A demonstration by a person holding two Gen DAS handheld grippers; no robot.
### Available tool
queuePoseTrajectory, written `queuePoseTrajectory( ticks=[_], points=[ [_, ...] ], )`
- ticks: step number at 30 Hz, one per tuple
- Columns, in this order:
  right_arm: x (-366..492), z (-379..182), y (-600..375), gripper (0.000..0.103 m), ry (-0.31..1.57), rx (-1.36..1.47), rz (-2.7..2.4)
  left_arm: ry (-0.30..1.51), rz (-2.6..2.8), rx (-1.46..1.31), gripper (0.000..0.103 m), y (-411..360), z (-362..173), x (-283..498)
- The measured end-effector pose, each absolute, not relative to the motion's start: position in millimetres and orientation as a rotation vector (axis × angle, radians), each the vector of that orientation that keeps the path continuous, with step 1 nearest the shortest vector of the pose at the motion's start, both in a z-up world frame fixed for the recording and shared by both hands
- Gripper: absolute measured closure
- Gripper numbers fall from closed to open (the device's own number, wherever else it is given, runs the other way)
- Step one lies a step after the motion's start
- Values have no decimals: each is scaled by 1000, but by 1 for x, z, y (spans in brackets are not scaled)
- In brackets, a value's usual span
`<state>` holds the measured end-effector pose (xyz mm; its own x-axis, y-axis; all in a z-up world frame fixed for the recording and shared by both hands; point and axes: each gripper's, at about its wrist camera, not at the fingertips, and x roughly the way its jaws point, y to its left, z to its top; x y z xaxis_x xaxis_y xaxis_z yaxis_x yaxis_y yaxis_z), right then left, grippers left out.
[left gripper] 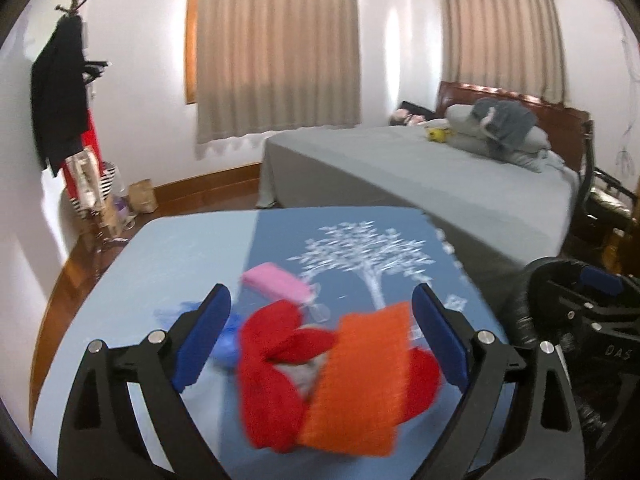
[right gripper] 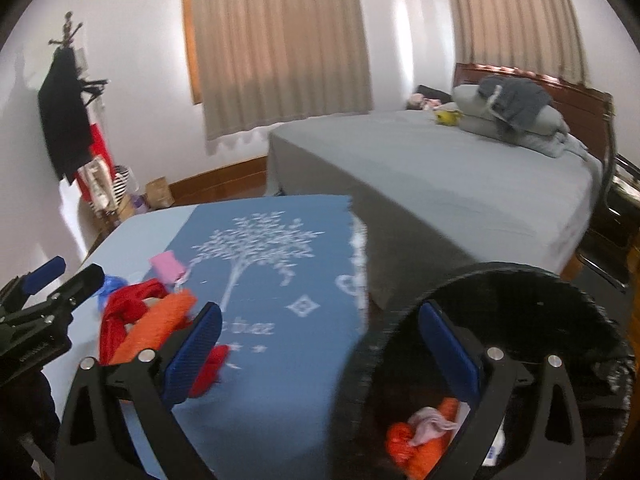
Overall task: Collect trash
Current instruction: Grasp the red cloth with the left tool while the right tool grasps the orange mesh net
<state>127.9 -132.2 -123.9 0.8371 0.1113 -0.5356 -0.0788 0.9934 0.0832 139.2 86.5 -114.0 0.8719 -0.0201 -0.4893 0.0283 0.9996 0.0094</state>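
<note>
Straddling red-orange cloth (left gripper: 340, 376) | left tool (left gripper: 322, 340) wide | right tool (right gripper: 320, 356) wide | bin (right gripper: 520, 280) beside

One red cloth (left gripper: 276, 364), one orange cloth (left gripper: 360, 376), one pink piece (left gripper: 276, 284) and one blue crumpled piece (left gripper: 228, 340) lie on the one blue tablecloth (left gripper: 192, 256); one black bin (right gripper: 500, 292) holds one orange scrap (right gripper: 416, 444) and one pale pink scrap (right gripper: 432, 420); two curtains (left gripper: 276, 48), one bed (left gripper: 420, 168), one coat stand (left gripper: 76, 4)

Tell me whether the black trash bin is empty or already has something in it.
Not empty. The black bin already holds crumpled orange and pale pinkish pieces at its bottom, seen from the right wrist camera.
</note>
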Motion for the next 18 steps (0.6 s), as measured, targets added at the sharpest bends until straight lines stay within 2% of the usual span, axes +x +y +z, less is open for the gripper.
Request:
queuePoseTrajectory(
  ticks=[6, 10, 18],
  points=[
    [137, -134, -101, 6, 575, 37, 144, 548, 24, 4, 16, 123, -131, 139],
    [144, -141, -89, 6, 592, 32, 154, 592, 28, -10, 26, 133, -144, 145],
    [147, -148, -84, 6, 612, 18, 158, 656, 16, -55, 38, 137, -170, 159]
  ],
)
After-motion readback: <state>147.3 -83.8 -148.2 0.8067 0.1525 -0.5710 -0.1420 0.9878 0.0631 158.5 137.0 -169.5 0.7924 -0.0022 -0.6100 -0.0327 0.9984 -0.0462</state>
